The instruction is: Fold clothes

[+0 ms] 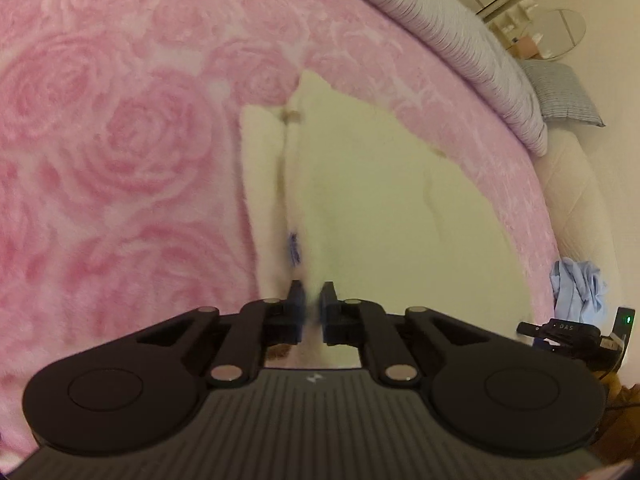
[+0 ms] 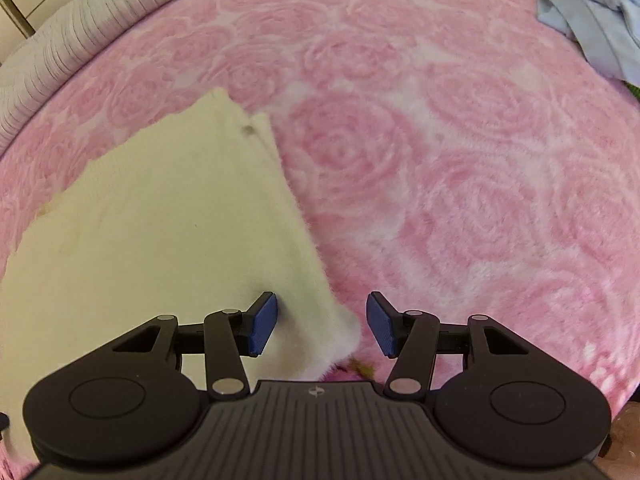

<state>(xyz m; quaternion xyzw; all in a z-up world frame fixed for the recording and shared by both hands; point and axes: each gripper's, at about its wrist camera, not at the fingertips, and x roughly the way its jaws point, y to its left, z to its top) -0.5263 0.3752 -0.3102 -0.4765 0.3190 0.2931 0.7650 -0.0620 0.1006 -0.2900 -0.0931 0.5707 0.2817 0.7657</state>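
A cream fuzzy garment [image 1: 360,184] lies on the pink rose-patterned blanket [image 1: 120,140]. My left gripper [image 1: 312,300] is shut on an edge of the cream garment, which stretches away from its fingers. In the right wrist view the same cream garment [image 2: 160,208] lies flat at the left. My right gripper [image 2: 322,324] is open, its blue pads [image 2: 264,320] straddling the garment's near right corner without closing on it.
A light blue garment [image 2: 592,12] lies crumpled at the blanket's far right and also shows in the left wrist view [image 1: 576,288]. A striped grey quilt [image 1: 460,40] borders the blanket [image 2: 440,160]. A pillow [image 1: 560,92] sits beyond it.
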